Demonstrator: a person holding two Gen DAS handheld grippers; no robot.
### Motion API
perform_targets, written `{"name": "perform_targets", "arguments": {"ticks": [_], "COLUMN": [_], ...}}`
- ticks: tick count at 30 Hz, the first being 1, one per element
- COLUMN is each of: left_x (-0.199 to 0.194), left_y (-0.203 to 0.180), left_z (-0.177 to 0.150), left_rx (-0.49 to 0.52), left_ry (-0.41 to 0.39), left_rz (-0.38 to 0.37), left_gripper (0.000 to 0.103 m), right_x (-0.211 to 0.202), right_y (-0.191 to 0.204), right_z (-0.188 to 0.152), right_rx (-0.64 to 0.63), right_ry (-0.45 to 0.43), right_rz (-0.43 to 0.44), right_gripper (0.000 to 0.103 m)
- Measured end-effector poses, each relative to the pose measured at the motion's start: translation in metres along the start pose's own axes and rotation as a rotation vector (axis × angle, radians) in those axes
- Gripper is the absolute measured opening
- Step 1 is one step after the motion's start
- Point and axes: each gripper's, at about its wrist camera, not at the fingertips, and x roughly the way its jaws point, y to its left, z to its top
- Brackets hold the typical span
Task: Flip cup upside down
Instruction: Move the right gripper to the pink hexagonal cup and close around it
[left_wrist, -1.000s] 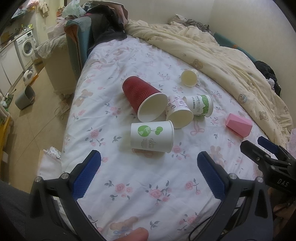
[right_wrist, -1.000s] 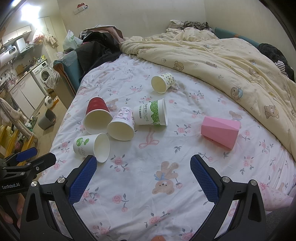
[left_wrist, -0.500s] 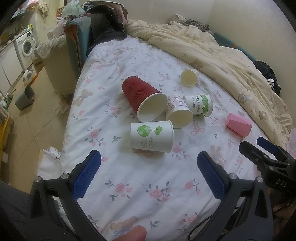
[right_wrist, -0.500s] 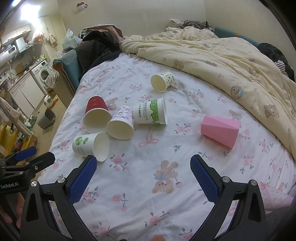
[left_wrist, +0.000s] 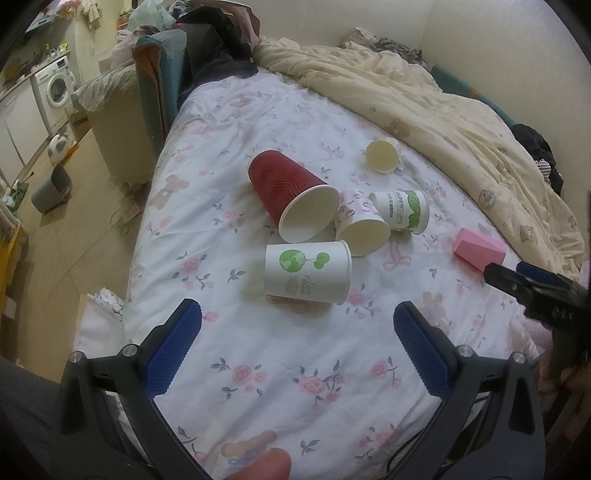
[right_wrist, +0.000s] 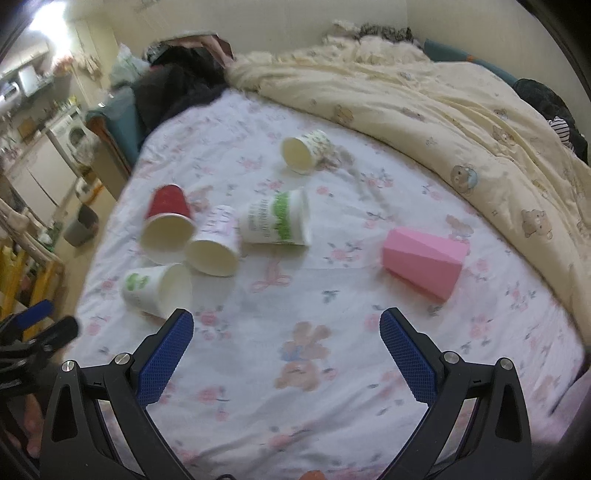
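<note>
Several cups lie on their sides on the floral bed sheet (left_wrist: 258, 350). A white cup with a green globe (left_wrist: 306, 271) (right_wrist: 157, 290) lies nearest my left gripper. Behind it lie a red ribbed cup (left_wrist: 291, 195) (right_wrist: 168, 221), a floral cup (left_wrist: 360, 223) (right_wrist: 216, 243), a green-banded white cup (left_wrist: 402, 210) (right_wrist: 275, 219) and a small cup (left_wrist: 384, 155) (right_wrist: 304, 151). A pink faceted cup (left_wrist: 478, 249) (right_wrist: 423, 260) lies to the right. My left gripper (left_wrist: 297, 330) is open and empty, short of the globe cup. My right gripper (right_wrist: 286, 332) is open and empty, short of the pink cup.
A cream teddy-bear duvet (right_wrist: 424, 110) is bunched along the right and far side. Dark clothes (left_wrist: 218, 55) are piled at the bed's far left. The bed's left edge drops to the floor, where a grey bin (left_wrist: 51, 186) and a washing machine (left_wrist: 55, 88) stand.
The right wrist view has moved forward and to the right, towards the pink cup, and is blurred. The left gripper has barely moved. No cup has moved.
</note>
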Motion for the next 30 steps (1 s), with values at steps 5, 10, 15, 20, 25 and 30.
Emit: {"name": "perform_targets", "arguments": {"ticks": [5, 10, 15, 20, 25, 30], "left_x": [0.002, 0.004, 0.007, 0.009, 0.013, 0.011], "left_y": [0.003, 0.005, 0.011, 0.018, 0.021, 0.020], "left_z": [0.003, 0.005, 0.008, 0.010, 0.010, 0.011], "left_rx": [-0.002, -0.012, -0.022, -0.042, -0.051, -0.052], "left_ry": [0.012, 0.026, 0.022, 0.027, 0.040, 0.032], "left_rz": [-0.003, 0.003, 0.038, 0.047, 0.049, 0.042], "left_gripper": [0.103, 0.103, 0.103, 0.103, 0.103, 0.103], "right_x": [0.026, 0.068, 0.112, 0.139, 0.152, 0.162], "right_y": [-0.020, -0.033, -0.047, -0.061, -0.068, -0.086], "right_z": [0.026, 0.043, 0.046, 0.049, 0.053, 0.052], "right_rx": [-0.111, -0.381, -0.586, -0.583, -0.622, -0.614], "right_ry": [0.134, 0.252, 0.413, 0.479, 0.506, 0.550], "right_rz": [-0.043, -0.211, -0.301, -0.301, -0.350, -0.367], "right_gripper": [0.102, 0.101, 0.102, 0.101, 0.077, 0.064]}}
